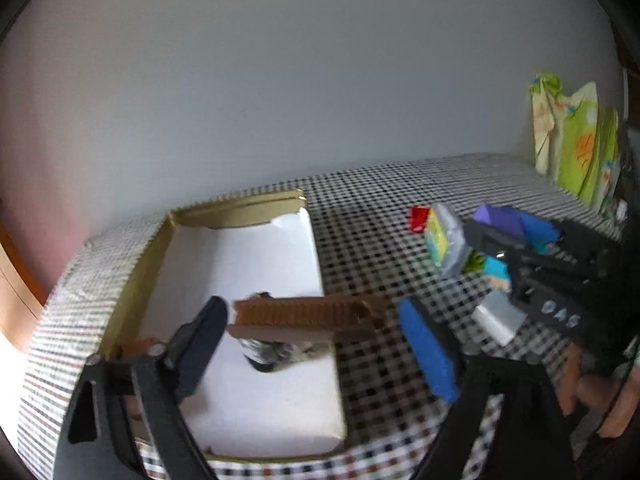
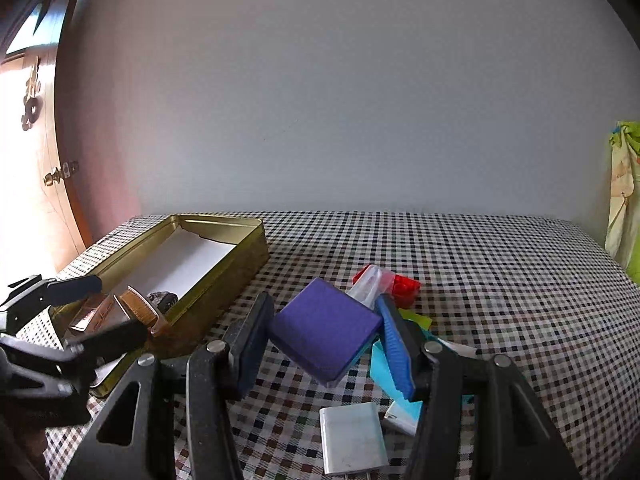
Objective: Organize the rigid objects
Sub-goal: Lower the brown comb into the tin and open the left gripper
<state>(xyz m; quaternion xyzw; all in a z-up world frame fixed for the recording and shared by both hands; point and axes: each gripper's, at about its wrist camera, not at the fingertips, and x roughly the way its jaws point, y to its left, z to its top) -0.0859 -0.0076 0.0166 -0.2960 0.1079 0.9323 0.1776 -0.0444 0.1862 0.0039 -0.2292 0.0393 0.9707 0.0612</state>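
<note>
Already 1 dark item lay in the tin (image 2: 248, 256); left gripper (image 1: 316, 316) held a comb (image 1: 304, 312) over it, right gripper (image 2: 324, 332) clamped a purple box (image 2: 324, 328); a pile (image 2: 360, 432) remained.

Both grippers are matte black plastic with triangular cut-outs in their finger arms and round silver screws at the joints. The left gripper (image 1: 316, 338) carries a blue ribbed pad on one finger, as does the right gripper (image 2: 326, 340). White lettering marks the right gripper's body, and bare skin-toned fingers (image 1: 600, 394) wrap its handle.
</note>
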